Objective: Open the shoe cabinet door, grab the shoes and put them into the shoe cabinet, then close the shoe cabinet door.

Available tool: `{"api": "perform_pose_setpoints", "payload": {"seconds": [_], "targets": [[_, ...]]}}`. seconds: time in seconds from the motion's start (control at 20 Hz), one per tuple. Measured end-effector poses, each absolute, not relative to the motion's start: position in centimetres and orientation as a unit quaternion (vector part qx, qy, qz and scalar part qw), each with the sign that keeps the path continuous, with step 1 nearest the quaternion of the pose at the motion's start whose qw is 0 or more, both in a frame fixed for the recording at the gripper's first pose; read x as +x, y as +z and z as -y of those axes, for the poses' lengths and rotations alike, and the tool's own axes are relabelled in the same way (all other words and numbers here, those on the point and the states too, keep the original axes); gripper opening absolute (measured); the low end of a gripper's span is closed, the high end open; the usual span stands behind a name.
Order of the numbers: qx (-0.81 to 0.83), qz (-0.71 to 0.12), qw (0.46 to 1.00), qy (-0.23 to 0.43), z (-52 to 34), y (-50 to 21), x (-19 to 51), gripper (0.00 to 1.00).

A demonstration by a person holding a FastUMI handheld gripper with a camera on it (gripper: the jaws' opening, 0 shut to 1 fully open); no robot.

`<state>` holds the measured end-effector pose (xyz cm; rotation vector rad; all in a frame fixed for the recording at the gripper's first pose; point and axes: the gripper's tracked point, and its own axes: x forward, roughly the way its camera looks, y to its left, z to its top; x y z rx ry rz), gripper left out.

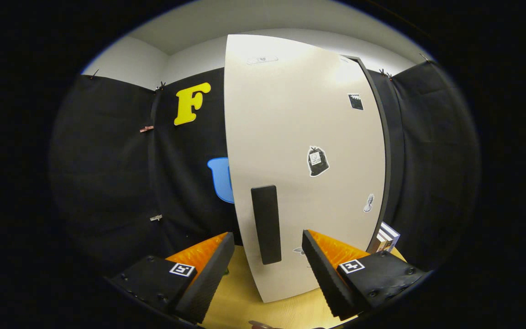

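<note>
Gripper view has the jaws (267,262) spread wide, nothing pinched between them. Cabinet door (304,151) fills the middle of the shot, pale cream and tall, standing right ahead of the fingers on the wooden surface (244,306). Can't really tell if it's shut or cracked a bit; its left edge shows against the black cloth wall (121,173), and a dark frame edge (384,151) runs down its right side.

The handle (266,224) is a dark upright bar low on the door, near its left edge, and it sits pretty much between the two fingers, a bit closer to the left one. Neither finger is touching it as far as I can see, they're apart from it on both sides.

A few stickers on the door: a black bag-looking one (318,161) around the middle, a small dark one (355,101) higher up toward the right, a little grey one (369,203) lower right. Something pale is stuck near the top (262,60), too small to make out.

Just past the right finger, by the door's bottom right corner, there's a small stack of what look like boxes (387,237)
</note>
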<state>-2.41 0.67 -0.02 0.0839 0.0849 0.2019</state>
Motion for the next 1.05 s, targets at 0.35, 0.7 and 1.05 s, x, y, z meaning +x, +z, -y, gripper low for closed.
{"api": "perform_pose_setpoints", "payload": {"seconds": [0.35,0.7,1.05], "targets": [[0.029,-0.030,0.996,0.083,-0.91,0.41,-2.49,0.98],[0.012,-0.027,0.997,0.072,-0.61,0.46,-2.79,0.98],[0.009,-0.024,0.998,0.064,-0.45,0.58,-2.92,0.98]]}}
